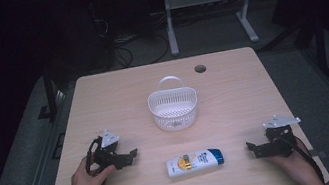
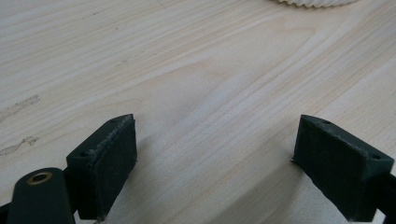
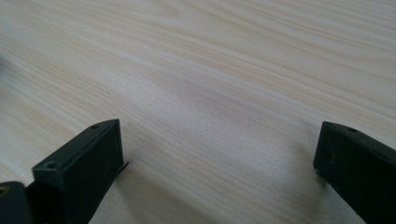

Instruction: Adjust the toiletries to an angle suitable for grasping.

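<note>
Nothing started: bottle [image 1: 195, 162] lies on counter [image 1: 233, 91], basket [image 1: 173, 107] empty. Your left claw [image 1: 132, 154] and right claw [image 1: 251, 149] gape wide, holding nothing.

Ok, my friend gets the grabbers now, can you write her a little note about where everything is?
Left gripper: open, empty, resting on the table at its near left.
Right gripper: open, empty, at the near right.
The shampoo bottle lies flat on its side between them, near the front edge, touched by neither.
The white basket stands upright mid-table, behind the bottle, with nothing in it.
Done: nothing yet.
Left: probably grip the bottle and put it in the basket.
</note>
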A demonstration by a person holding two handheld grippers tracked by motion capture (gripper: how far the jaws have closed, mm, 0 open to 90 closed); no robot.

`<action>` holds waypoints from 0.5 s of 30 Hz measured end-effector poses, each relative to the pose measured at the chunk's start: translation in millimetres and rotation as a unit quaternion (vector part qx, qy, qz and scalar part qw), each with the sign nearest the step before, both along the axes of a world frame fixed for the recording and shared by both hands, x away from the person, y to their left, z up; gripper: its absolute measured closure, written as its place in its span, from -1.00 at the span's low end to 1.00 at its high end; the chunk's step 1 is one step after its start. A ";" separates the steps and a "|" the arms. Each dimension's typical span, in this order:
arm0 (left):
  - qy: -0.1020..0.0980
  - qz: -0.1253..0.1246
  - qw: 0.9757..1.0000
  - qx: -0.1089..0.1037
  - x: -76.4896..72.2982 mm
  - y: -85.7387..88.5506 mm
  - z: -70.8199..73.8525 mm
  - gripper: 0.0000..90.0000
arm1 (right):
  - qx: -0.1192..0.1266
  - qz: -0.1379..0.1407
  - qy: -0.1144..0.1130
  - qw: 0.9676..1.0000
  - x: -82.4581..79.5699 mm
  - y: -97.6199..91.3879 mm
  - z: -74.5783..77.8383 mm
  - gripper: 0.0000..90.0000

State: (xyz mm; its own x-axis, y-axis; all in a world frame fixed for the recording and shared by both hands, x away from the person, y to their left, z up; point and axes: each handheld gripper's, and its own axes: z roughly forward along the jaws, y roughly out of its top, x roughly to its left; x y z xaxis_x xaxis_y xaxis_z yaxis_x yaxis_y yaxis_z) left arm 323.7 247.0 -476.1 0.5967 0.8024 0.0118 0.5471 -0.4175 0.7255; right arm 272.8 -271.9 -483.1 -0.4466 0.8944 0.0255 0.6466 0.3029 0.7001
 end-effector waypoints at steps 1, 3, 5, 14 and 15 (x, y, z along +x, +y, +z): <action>0.000 0.000 1.000 0.000 0.0 0.0 0.0 -0.71 | 0.000 0.000 0.000 1.000 0.0 0.0 0.0 -0.98; 0.000 0.000 1.000 0.000 0.0 0.0 0.0 -0.72 | 0.000 0.000 0.000 1.000 0.0 -0.1 0.0 -0.98; 0.000 0.000 1.000 0.000 0.0 0.0 0.0 -0.71 | 0.000 0.001 0.000 1.000 0.1 -0.2 0.0 -0.98; 0.000 0.000 1.000 0.000 0.0 0.0 0.0 -0.71 | 0.001 -0.001 -0.001 1.000 -5.4 -3.7 6.5 -0.40; 0.000 0.000 1.000 0.000 0.0 0.0 0.0 -0.71 | 0.001 -0.001 -0.001 1.000 -5.4 -3.7 6.5 -0.40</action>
State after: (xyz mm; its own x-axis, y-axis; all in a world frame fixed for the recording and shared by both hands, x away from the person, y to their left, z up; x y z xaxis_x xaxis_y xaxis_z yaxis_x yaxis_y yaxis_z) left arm 323.7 247.1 -476.1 0.5966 0.8025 0.0119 0.5471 -0.4175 0.7255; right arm 267.3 -275.6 -476.5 -0.4453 0.8950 0.0262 0.6463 0.3010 0.7012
